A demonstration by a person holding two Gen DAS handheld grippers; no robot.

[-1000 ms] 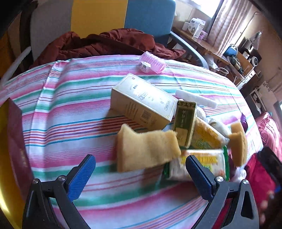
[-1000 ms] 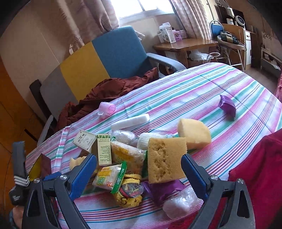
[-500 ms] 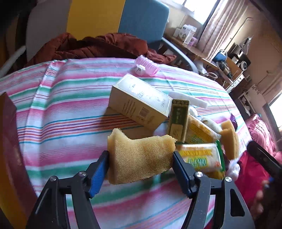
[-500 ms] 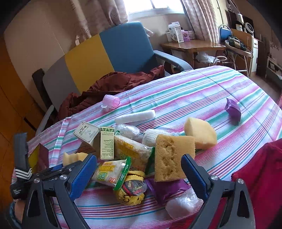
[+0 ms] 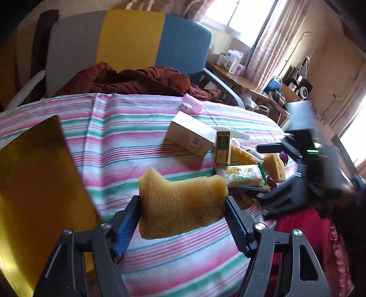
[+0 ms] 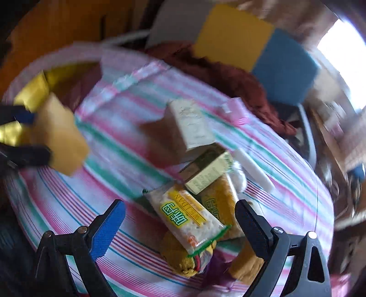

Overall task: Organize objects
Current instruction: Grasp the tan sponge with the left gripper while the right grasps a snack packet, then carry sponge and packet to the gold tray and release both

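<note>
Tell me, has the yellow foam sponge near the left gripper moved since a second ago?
Yes. The yellow foam sponge lay on the striped tablecloth beside the cream carton; now the left gripper holds it lifted, away from the carton.

Daylit by a glaring window (image 5: 238, 16); right view motion-blurred, edges fisheye-bent.

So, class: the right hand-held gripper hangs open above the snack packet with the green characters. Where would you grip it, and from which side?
Grip the snack packet across its narrow width at mid-length, coming from above. It lies flat on top of the pile, long and slim, with both long edges exposed, and the right hand-held gripper probably spans it once its jaws are turned square to those edges.
</note>
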